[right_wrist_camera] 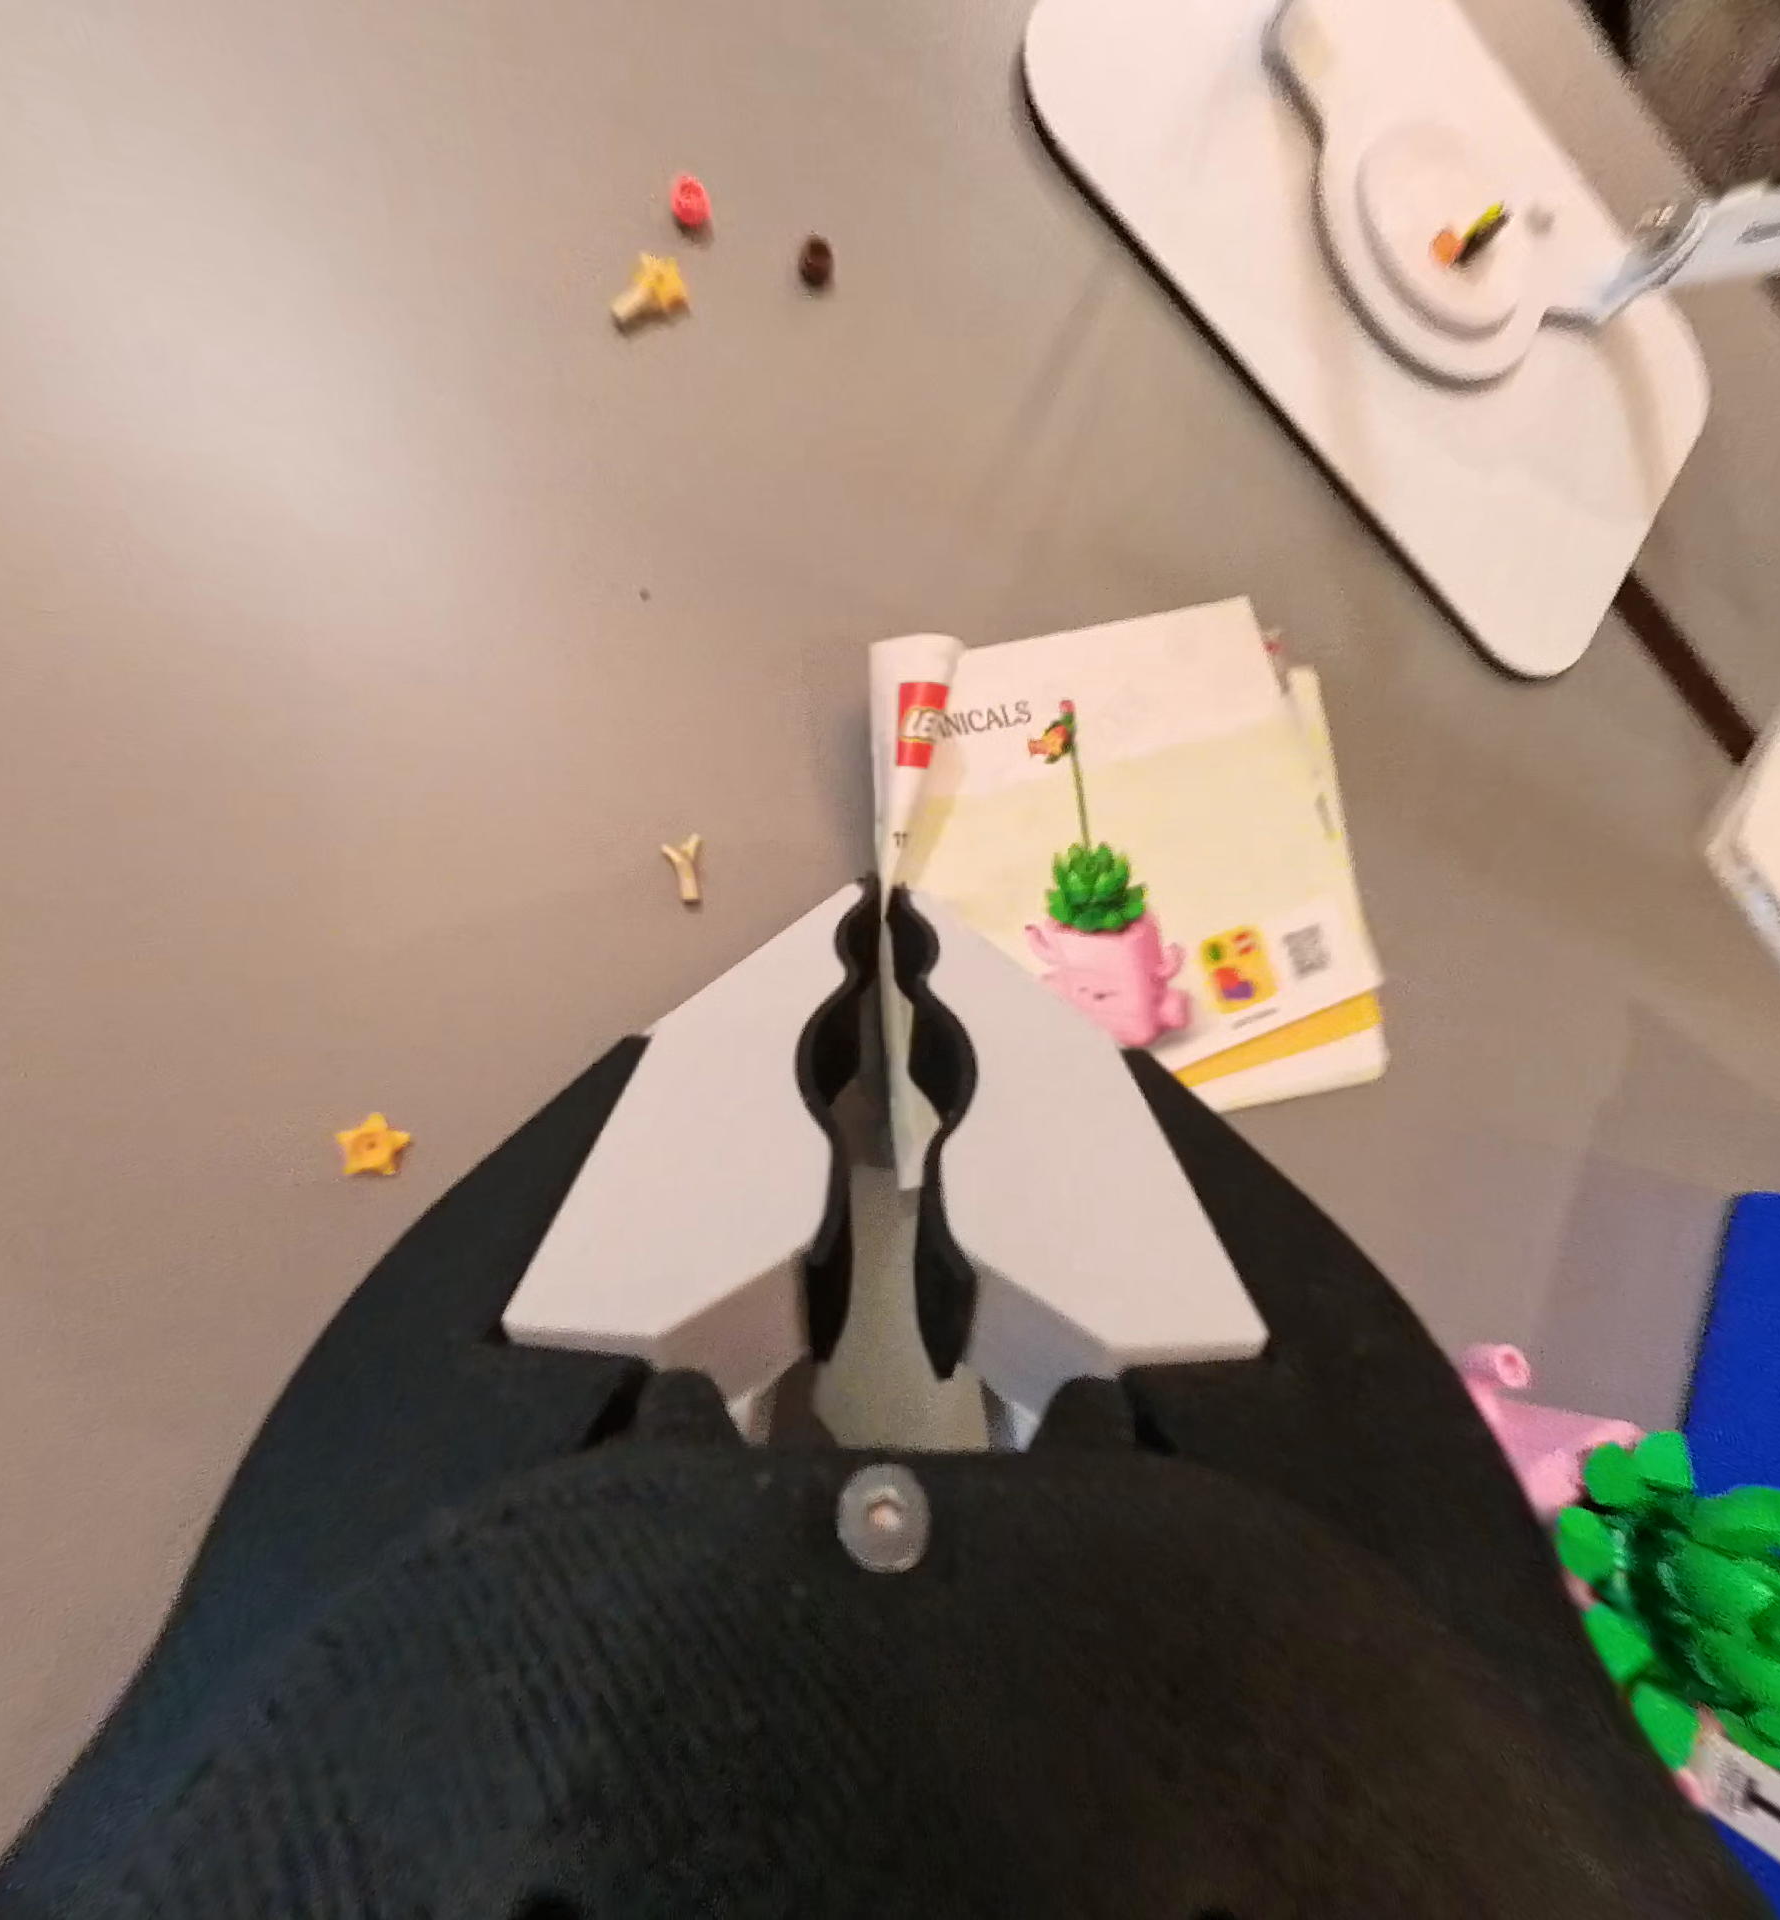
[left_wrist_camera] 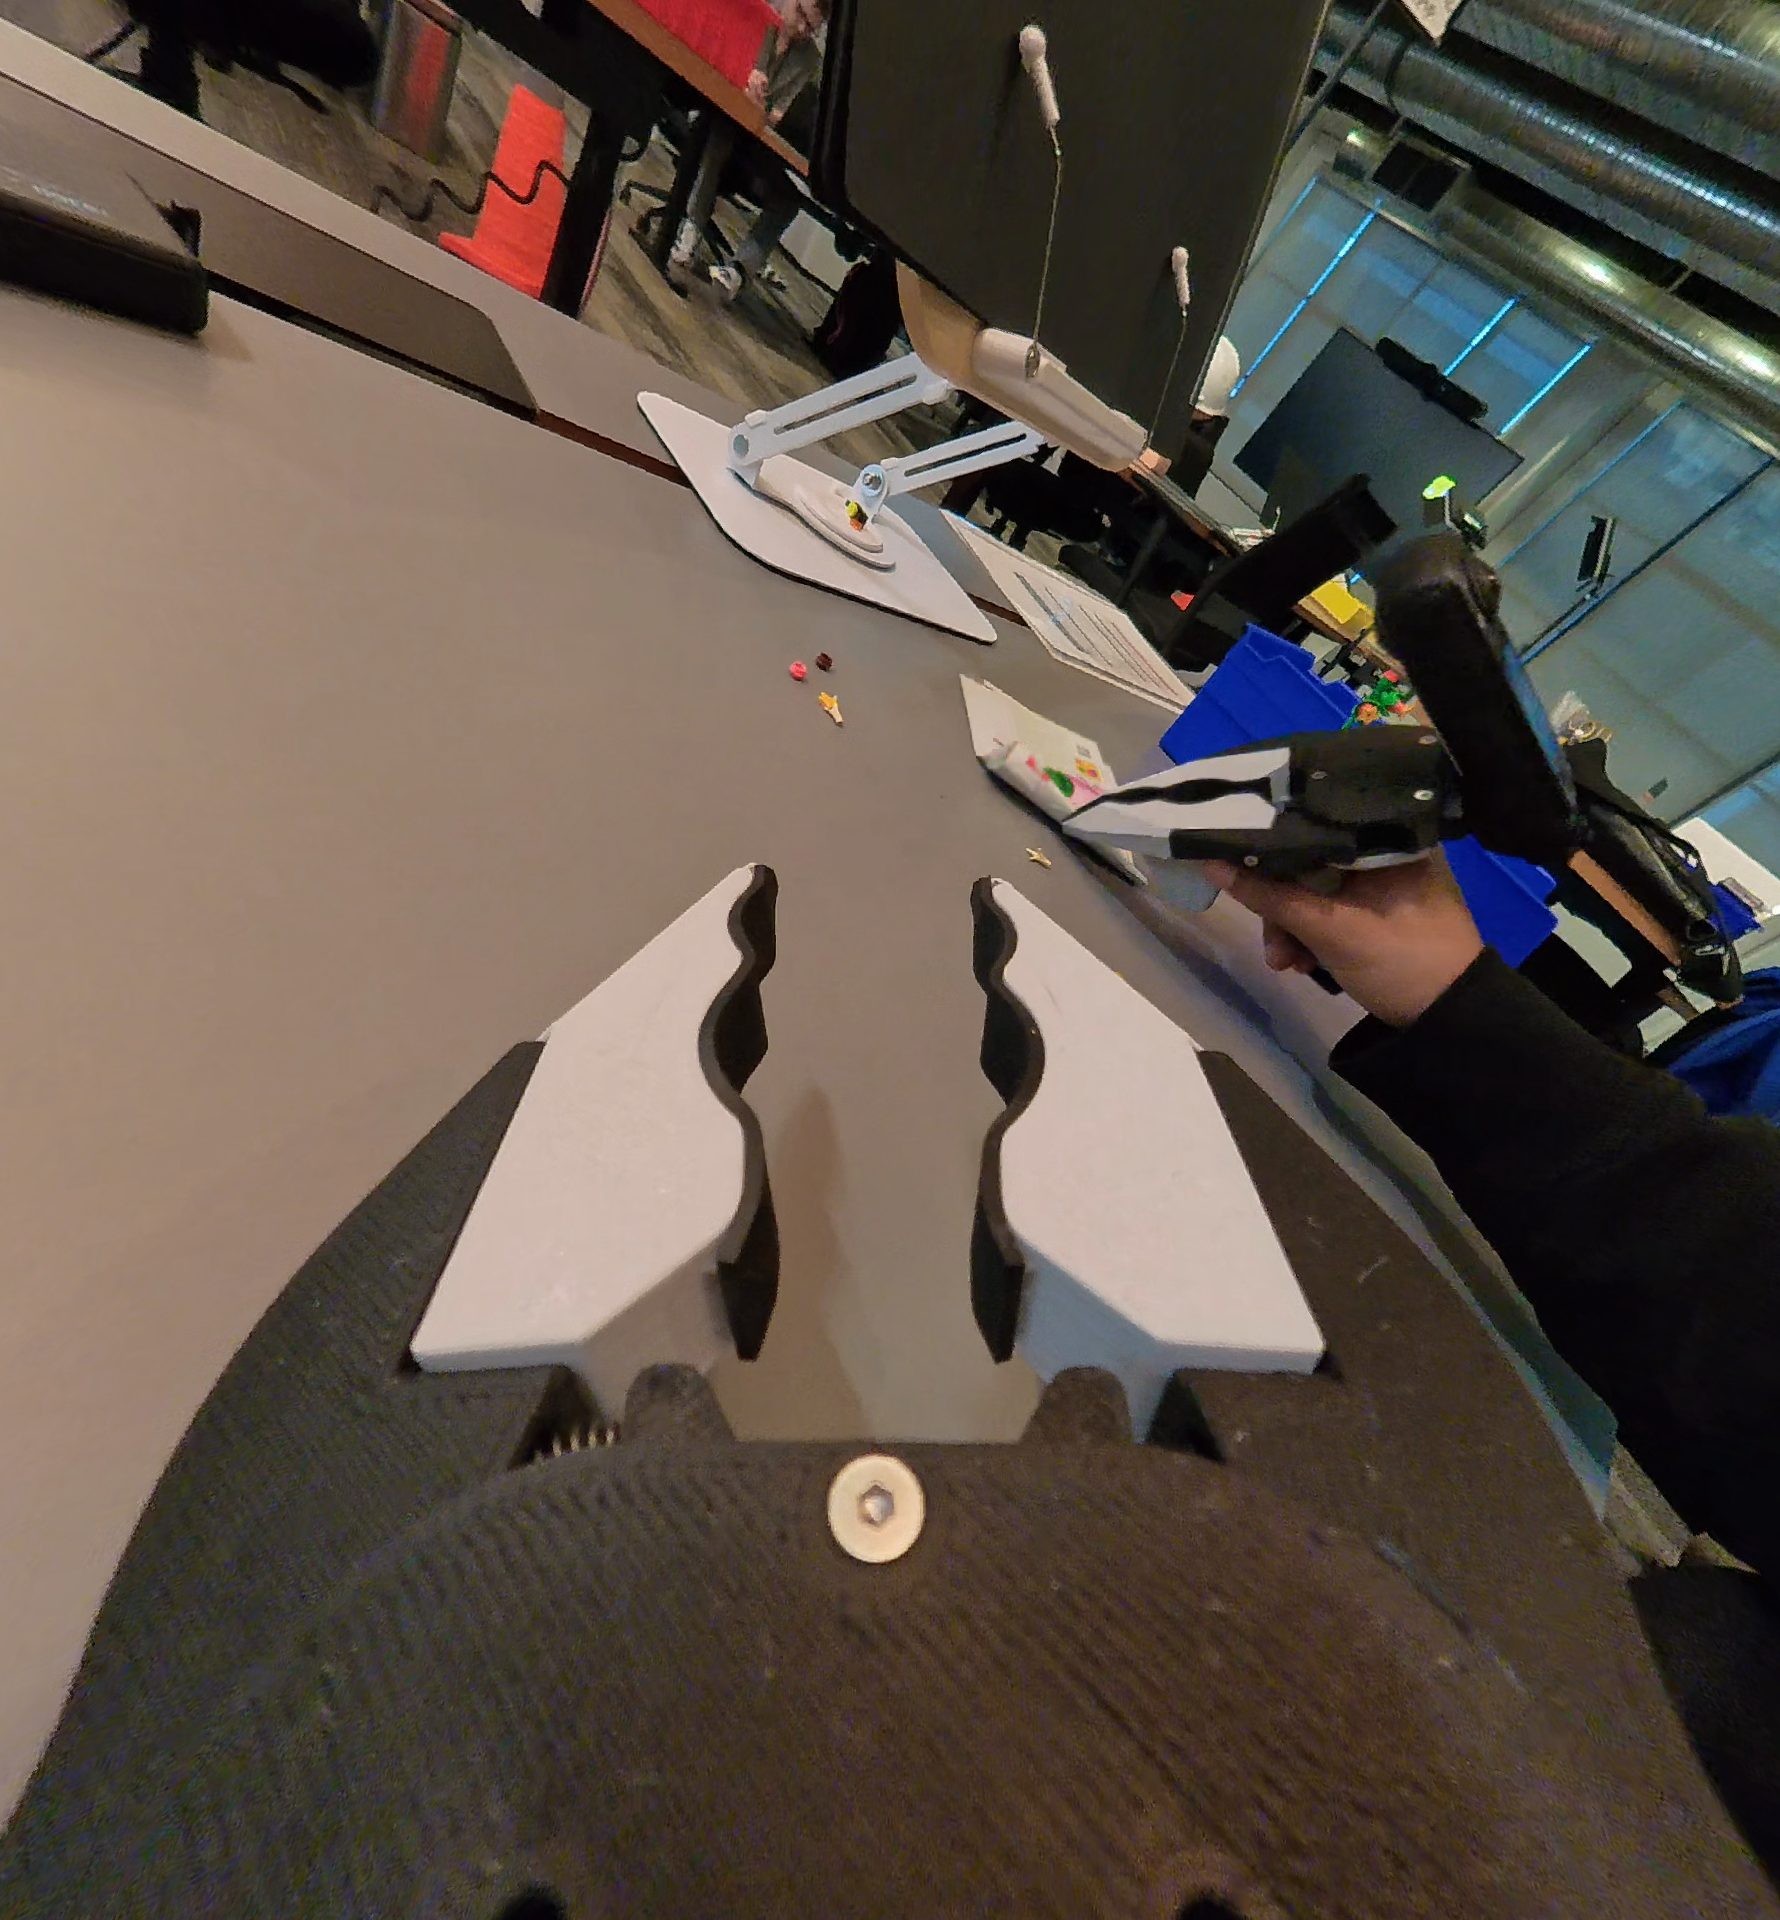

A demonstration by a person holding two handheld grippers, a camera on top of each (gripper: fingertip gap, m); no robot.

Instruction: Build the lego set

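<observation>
My right gripper (right_wrist_camera: 881, 896) is shut on the edge of a page of the instruction booklet (right_wrist_camera: 1177, 831) and lifts that page off the grey table. In the left wrist view it (left_wrist_camera: 1073, 824) pinches the booklet (left_wrist_camera: 1037, 750) at the right. My left gripper (left_wrist_camera: 873, 888) is open and empty, low over bare table. Loose pieces lie on the table: a red round stud (right_wrist_camera: 690, 200), a brown stud (right_wrist_camera: 815, 260), a yellow flower piece (right_wrist_camera: 650, 291), a tan Y-shaped piece (right_wrist_camera: 685, 868) and a yellow star (right_wrist_camera: 374, 1145). A pink pot with green leaves (right_wrist_camera: 1696, 1590) stands at lower right.
A white stand base (right_wrist_camera: 1281, 364) with a small orange and green piece (right_wrist_camera: 1468, 237) on it sits at the far right. A blue bin (right_wrist_camera: 1779, 1351) is beside the pink pot. A black box (left_wrist_camera: 55, 239) lies far left. A person's sleeved arm (left_wrist_camera: 1592, 1195) holds the right gripper. Tip to tip, the grippers are about 25 centimetres apart. The tan Y-shaped piece (right_wrist_camera: 685, 868) is about 4 centimetres from my right fingertips. It turns up in the left wrist view (left_wrist_camera: 1039, 859) as well.
</observation>
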